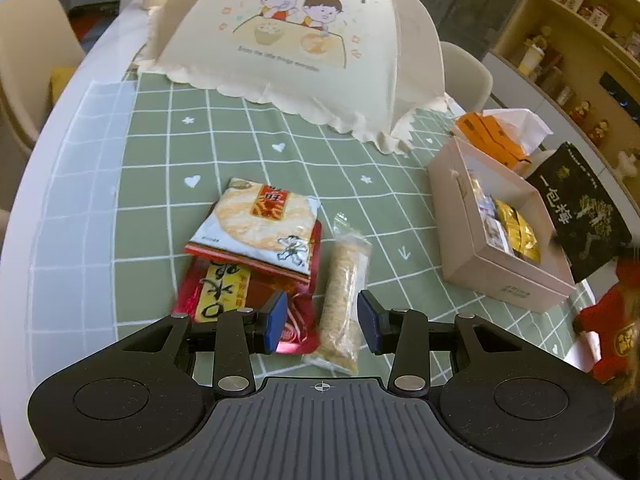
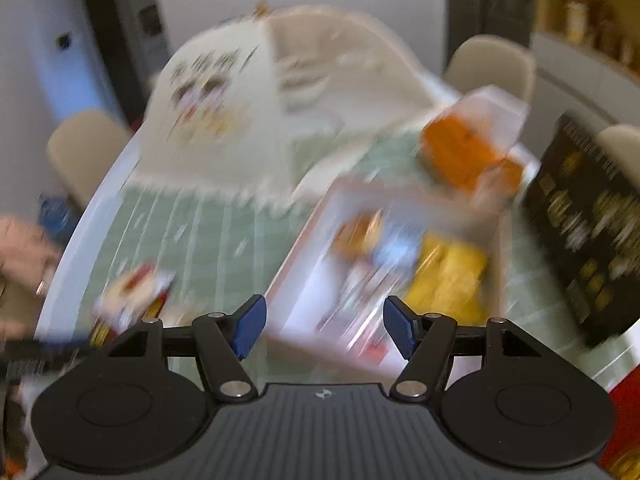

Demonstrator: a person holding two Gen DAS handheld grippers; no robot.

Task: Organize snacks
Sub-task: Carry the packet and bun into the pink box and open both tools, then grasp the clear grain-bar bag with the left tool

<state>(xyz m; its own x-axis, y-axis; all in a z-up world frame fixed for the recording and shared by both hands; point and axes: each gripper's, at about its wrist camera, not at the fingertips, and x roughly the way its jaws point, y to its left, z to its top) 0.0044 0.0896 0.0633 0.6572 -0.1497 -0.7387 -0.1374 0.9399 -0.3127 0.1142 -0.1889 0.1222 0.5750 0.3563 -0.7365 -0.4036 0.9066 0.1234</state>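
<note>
— Green checked tablecloth (image 1: 240, 140) ahead; left gripper (image 1: 322, 322) apart, empty, over long clear-wrapped snack (image 1: 344, 280)?
— Right gripper (image 2: 324, 330) also apart, empty, above pink box (image 2: 320, 240) of snacks

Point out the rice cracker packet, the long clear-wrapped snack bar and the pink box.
Rice cracker packet (image 1: 256, 224), left wrist view, printed front.
Snack bar (image 1: 342, 292), left wrist view, middle of wrapper.
Pink box (image 1: 508, 280), left wrist view, near side wall.
</note>
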